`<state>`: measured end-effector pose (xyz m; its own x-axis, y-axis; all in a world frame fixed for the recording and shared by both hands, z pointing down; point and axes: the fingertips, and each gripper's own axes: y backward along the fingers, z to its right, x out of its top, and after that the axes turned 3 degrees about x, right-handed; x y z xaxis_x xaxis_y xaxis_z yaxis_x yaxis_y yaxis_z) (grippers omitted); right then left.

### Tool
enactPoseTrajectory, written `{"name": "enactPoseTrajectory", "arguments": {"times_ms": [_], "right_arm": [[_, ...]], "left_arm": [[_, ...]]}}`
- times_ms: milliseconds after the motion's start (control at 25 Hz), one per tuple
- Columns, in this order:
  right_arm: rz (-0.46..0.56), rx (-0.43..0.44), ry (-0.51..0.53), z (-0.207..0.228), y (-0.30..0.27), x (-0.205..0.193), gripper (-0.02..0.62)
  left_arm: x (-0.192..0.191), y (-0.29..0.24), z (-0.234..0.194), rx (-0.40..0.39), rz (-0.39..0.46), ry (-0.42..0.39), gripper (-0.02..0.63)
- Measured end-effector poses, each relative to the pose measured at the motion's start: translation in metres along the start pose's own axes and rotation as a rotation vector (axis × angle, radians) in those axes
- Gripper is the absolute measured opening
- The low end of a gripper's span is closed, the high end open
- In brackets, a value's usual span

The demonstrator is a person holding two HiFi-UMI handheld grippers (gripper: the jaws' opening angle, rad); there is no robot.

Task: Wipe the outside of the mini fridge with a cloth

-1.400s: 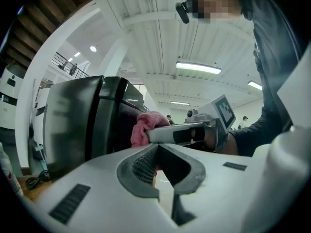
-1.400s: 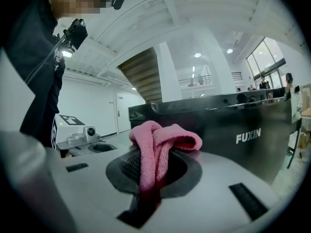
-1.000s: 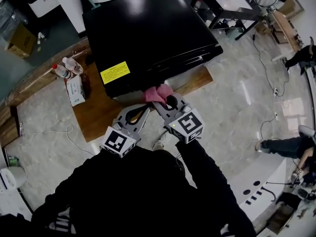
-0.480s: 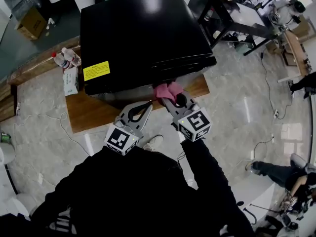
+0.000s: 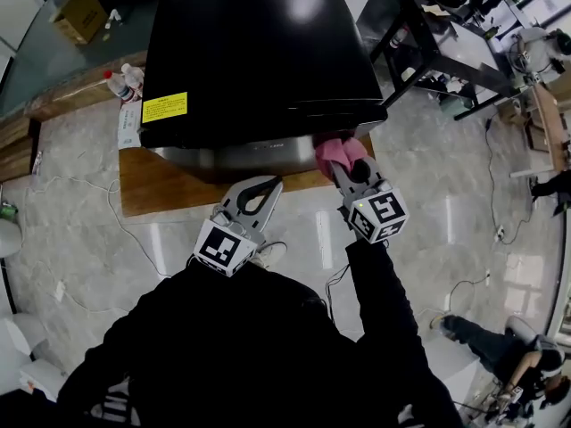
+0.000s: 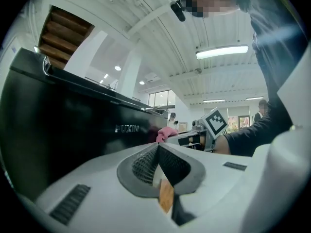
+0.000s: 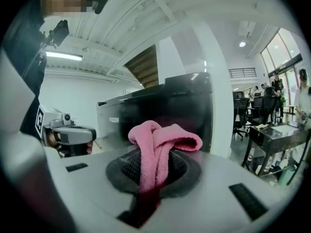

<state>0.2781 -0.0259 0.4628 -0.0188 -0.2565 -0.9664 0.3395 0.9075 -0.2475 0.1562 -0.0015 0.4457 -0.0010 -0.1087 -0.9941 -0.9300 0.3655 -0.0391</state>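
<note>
Though the head view obscures it, right gripper [image 7: 154, 165] clamps cloth [image 7: 166, 139].

left tool [image 6: 158, 148] closed, facing mini fridge [image 6: 73, 130]

We hold our grey two-jaw left gripper [image 5: 264, 186] low in front of us, its jaws pressed together with nothing between. Our grey right gripper [image 5: 343, 167], on an outstretched black-sleeved arm [image 5: 379, 301], clamps a pink terry cloth [image 5: 335, 152].
</note>
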Motion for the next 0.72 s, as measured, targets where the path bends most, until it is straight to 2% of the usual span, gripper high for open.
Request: {"name": "enactPoseTrajectory", "arguments": {"times_ms": [160,360,440,560,720], "right_arm": [[-0.013,-0.068,0.045,0.024,0.012,-0.007,0.055],[-0.016,-0.187,0.039,0.042,0.025,-0.017,0.055],[-0.016,-0.211,0.050,0.038,0.029,-0.015,0.055],[0.014,-0.172,0.039,-0.005,0.032,-0.002,0.055],[0.076,-0.072,0.020,-0.091,0.023,0.024,0.055]], "left_arm": [[-0.003,0.012,0.006,-0.001,-0.009,-0.013,0.006],[-0.002,0.039,0.005,0.025,-0.008,-0.005,0.006],[0.003,0.048,0.001,0.038,0.008,-0.028,0.005],[0.008,0.073,-0.001,0.046,0.012,-0.051,0.005],[0.007,0.115,-0.003,0.042,0.013,-0.054,0.006]]}}
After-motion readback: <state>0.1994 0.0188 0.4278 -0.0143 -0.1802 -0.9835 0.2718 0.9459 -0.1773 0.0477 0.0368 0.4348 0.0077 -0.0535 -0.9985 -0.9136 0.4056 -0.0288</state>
